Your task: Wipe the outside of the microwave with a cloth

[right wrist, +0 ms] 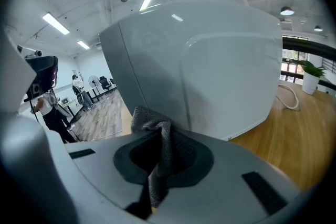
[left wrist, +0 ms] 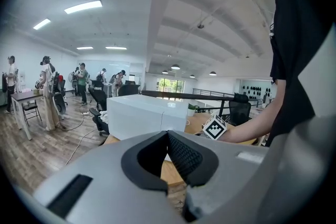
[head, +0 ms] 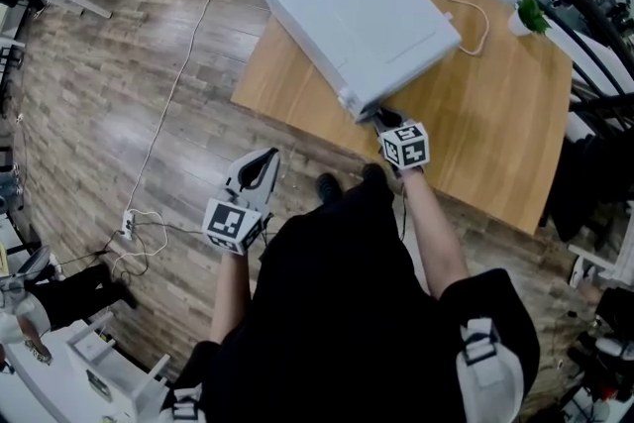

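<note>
Microwave [head: 357, 10]: white, on the wooden table [head: 495, 114]; seen whole only in the head view
Right gripper [head: 388, 122]: at the microwave's near corner; fingers clamped on the cloth
Cloth [right wrist: 156, 136]: grey, bunched, touching the microwave wall; plain in the right gripper view, barely visible from the head
Left gripper [head: 260, 163]: off the table, above the floor [head: 149, 64]; left gripper view shows fingers together, holding nothing

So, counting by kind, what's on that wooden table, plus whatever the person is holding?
Microwave: 1
Potted plant: 1
White cable: 1
Cloth: 1, held in the right gripper
Grippers: 2, counting the left gripper
Total: 6
</note>
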